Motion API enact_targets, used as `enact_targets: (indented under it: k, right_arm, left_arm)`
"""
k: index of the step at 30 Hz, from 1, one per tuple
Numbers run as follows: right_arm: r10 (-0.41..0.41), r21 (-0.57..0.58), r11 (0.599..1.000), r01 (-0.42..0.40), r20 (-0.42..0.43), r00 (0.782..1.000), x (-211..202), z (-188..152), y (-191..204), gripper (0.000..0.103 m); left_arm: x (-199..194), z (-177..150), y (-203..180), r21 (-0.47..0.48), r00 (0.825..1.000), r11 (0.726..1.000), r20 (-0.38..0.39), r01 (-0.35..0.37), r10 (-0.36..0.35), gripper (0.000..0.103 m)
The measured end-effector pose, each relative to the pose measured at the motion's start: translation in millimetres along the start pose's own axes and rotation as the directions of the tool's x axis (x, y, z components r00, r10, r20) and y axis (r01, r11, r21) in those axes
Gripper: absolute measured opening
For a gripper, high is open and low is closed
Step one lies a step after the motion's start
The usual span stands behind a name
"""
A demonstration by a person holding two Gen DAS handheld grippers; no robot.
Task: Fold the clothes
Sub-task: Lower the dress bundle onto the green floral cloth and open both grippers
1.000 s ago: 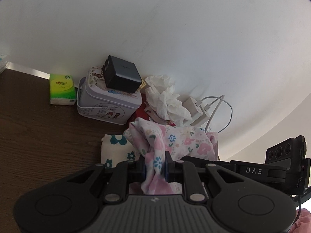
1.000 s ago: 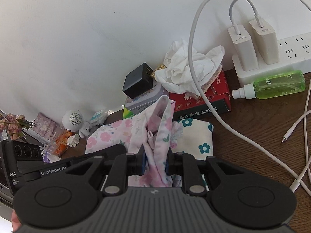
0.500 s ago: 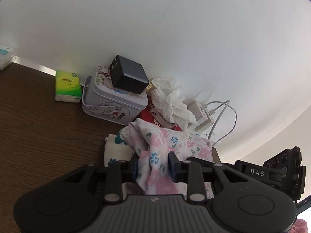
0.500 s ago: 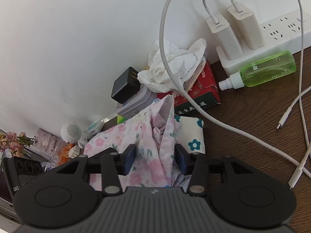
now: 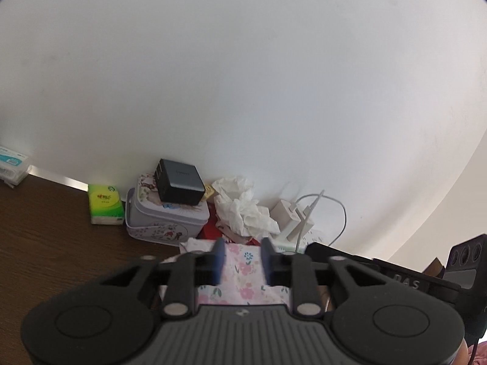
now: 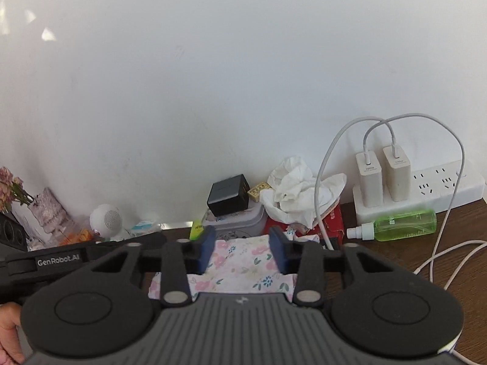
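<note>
A pink floral garment point(image 5: 243, 276) lies flat on the dark wood table, seen between and below the fingers in both wrist views; in the right wrist view it point(image 6: 243, 269) lies folded under the gripper. My left gripper point(image 5: 240, 257) is open, its blue-padded fingers apart above the cloth and holding nothing. My right gripper point(image 6: 242, 248) is open too, lifted above the cloth and holding nothing. The near part of the garment is hidden by the gripper bodies.
Against the white wall stand a patterned tin point(image 5: 166, 217) with a black charger point(image 5: 179, 185) on it, crumpled tissue point(image 6: 299, 193) on a red box, a green tissue pack point(image 5: 105, 203), a power strip point(image 6: 426, 188) with chargers and cables, and a green spray bottle point(image 6: 401, 225).
Both grippers opened and let go of the floral garment, then rose and tilted up toward the wall. The garment dropped flat onto the table.
</note>
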State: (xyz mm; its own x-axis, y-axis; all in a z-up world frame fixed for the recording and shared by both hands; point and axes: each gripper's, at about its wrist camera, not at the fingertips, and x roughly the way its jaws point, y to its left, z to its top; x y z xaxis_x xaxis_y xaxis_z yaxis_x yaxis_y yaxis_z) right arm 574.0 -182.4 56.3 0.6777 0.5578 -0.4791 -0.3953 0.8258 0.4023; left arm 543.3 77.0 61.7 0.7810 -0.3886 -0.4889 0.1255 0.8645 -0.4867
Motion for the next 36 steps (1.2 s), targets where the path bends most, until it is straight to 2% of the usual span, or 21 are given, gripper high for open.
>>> enact_targets:
  k: [1,4,8,11,13,14,16,19,21,25,28,30,31,32,34,36]
  right_arm:
    - [-0.025,-0.011,1.0,0.025,-0.014,1.0,8.4,-3.1,1.4,0.02]
    - [-0.092,-0.032,0.995,0.091,-0.034,0.995,26.5,-16.8,-0.5,0.02]
    - [-0.098,-0.009,0.995,0.098,-0.045,0.994,41.5,-33.7,-8.4,0.019]
    - [-0.094,-0.016,0.995,0.094,-0.045,0.995,40.3,-33.3,-6.8,0.019]
    - [-0.073,0.008,0.997,0.073,-0.001,0.997,23.4,-25.6,-2.4,0.021]
    - [-0.066,-0.005,0.998,0.066,0.019,0.998,15.1,-24.7,1.5,0.021]
    - [-0.05,-0.031,0.998,0.052,0.059,0.997,-1.5,-23.0,9.3,0.021]
    - [-0.089,-0.125,0.988,0.092,0.027,0.996,-3.5,-34.5,21.2,0.021]
    - [-0.124,-0.184,0.975,0.123,0.008,0.992,-0.1,-43.9,26.8,0.021]
    - [-0.15,-0.188,0.972,0.142,-0.025,0.988,16.3,-56.8,22.4,0.021]
    - [-0.147,-0.181,0.973,0.14,-0.024,0.989,16.1,-57.1,20.9,0.021]
    - [-0.129,-0.161,0.979,0.129,0.012,0.992,5.6,-50.1,21.3,0.023]
    - [-0.132,-0.157,0.978,0.137,0.045,0.99,1.1,-45.3,22.4,0.026]
    - [-0.135,-0.153,0.977,0.146,0.079,0.988,-3.4,-40.5,23.4,0.028]
    - [-0.157,-0.148,0.974,0.169,0.088,0.984,0.1,-32.7,24.7,0.03]
    - [-0.186,-0.156,0.969,0.193,0.059,0.981,10.2,-36.5,25.2,0.03]
  left_arm:
    - [6.2,-3.8,0.1,-0.005,1.0,1.0,-0.009,-0.021,0.021,0.004]
    - [19.4,-15.1,9.7,-0.048,0.999,0.998,-0.013,-0.039,0.039,0.003]
    - [30.6,-25.4,19.3,-0.058,0.998,0.997,-0.041,-0.053,0.05,0.002]
    - [20.4,-24.5,24.9,-0.108,1.0,0.994,-0.004,-0.012,0.011,0.003]
    - [7.5,-25.6,26.7,-0.137,0.999,0.99,0.04,0.035,-0.03,0.009]
    - [-1.7,-26.7,24.1,-0.119,0.997,0.991,0.058,0.062,-0.055,0.009]
    - [-12.8,-31.2,14.5,-0.057,0.999,0.997,0.034,0.043,-0.041,0.009]
    - [-15.0,-45.4,5.9,-0.001,1.0,1.0,0.002,0.031,-0.031,0.008]
    - [-7.4,-52.9,4.0,0.022,1.0,1.0,-0.024,-0.005,0.005,0.007]
    - [5.7,-59.8,10.4,0.012,0.999,1.0,-0.049,-0.021,0.021,0.005]
    - [-1.9,-52.3,13.6,-0.015,0.999,1.0,-0.026,0.019,-0.019,0.006]
    - [-11.1,-43.0,15.4,-0.044,0.998,0.998,0.041,0.046,-0.044,0.01]
    - [-13.2,-35.7,15.7,-0.058,0.996,0.997,0.079,0.045,-0.041,0.015]
    - [-9.4,-28.9,16.1,-0.069,0.996,0.997,0.089,0.033,-0.027,0.017]
    - [3.8,-18.7,17.7,-0.084,0.997,0.996,0.077,-0.001,0.007,0.017]
    - [22.3,-12.3,20.2,-0.089,0.998,0.995,0.036,-0.043,0.047,0.014]
